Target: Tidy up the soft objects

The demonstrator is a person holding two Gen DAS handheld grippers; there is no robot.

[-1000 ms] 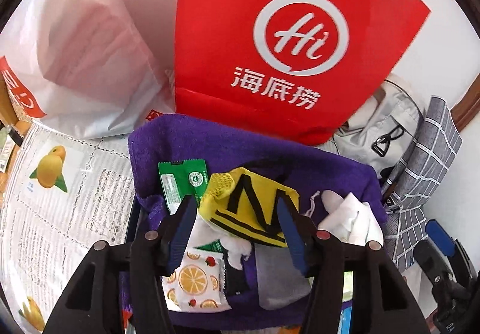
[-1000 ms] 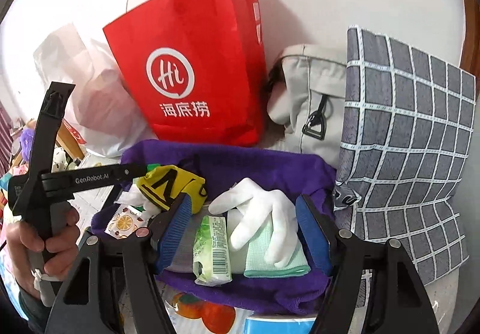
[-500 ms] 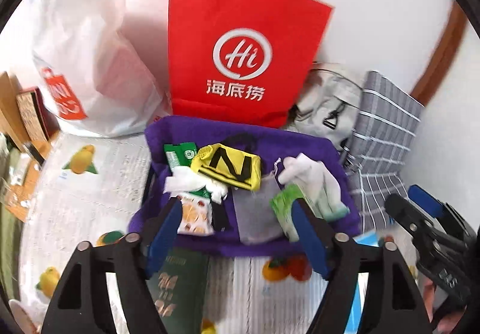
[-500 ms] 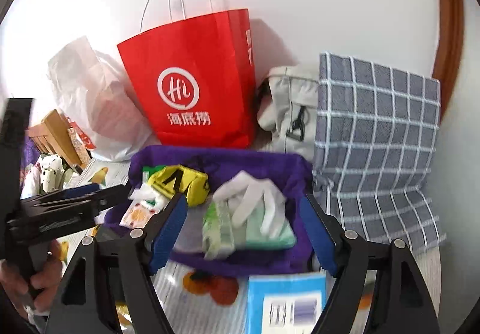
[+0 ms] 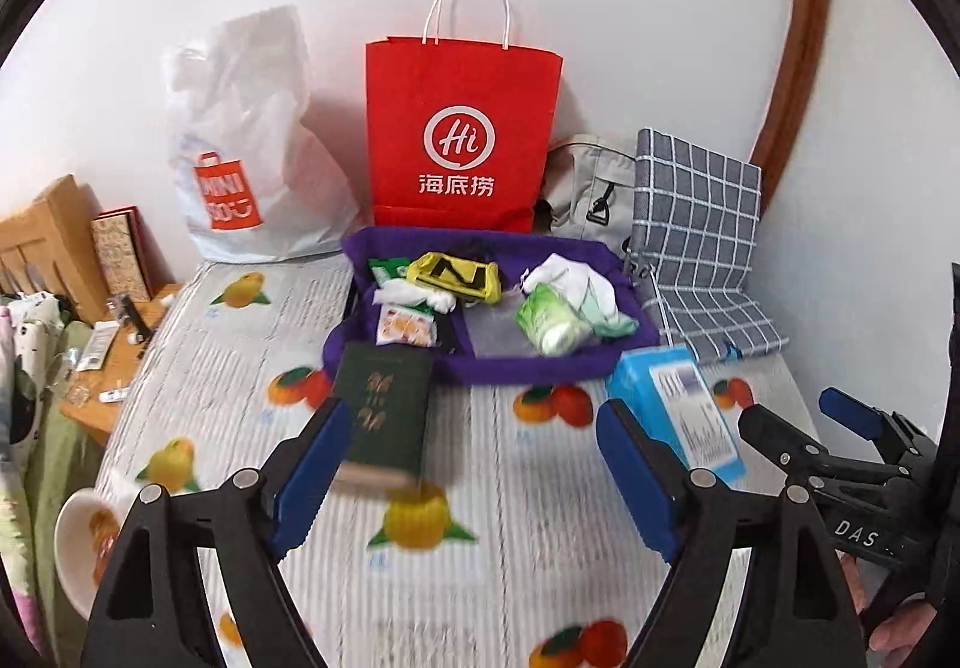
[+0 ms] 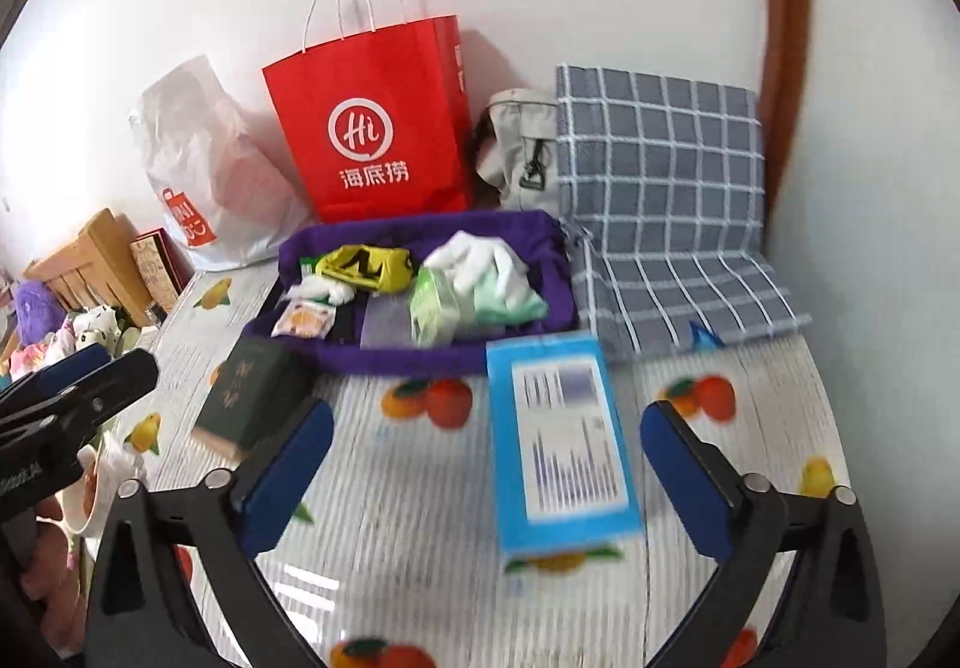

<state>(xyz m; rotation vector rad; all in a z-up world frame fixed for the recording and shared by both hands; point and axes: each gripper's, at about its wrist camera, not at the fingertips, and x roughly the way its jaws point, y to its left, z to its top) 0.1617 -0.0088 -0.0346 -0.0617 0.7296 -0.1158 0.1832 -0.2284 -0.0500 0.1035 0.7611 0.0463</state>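
Left wrist view: left gripper [image 5: 465,470] fingers wide, empty, short of purple fabric tray [image 5: 528,368] holding yellow-black cloth [image 5: 454,276] and white glove [image 5: 567,272]. Right wrist view alone shows purple plush toy [image 6: 36,308] far left of tray; right gripper [image 6: 486,470] wide, empty.

Both wrist views look forward and slightly down over the fruit-print tablecloth [image 5: 528,500] toward the wall; left view sits further left, both share the purple tray [image 5: 540,368] [image 6: 420,356] and red bag [image 5: 462,134] [image 6: 372,122]
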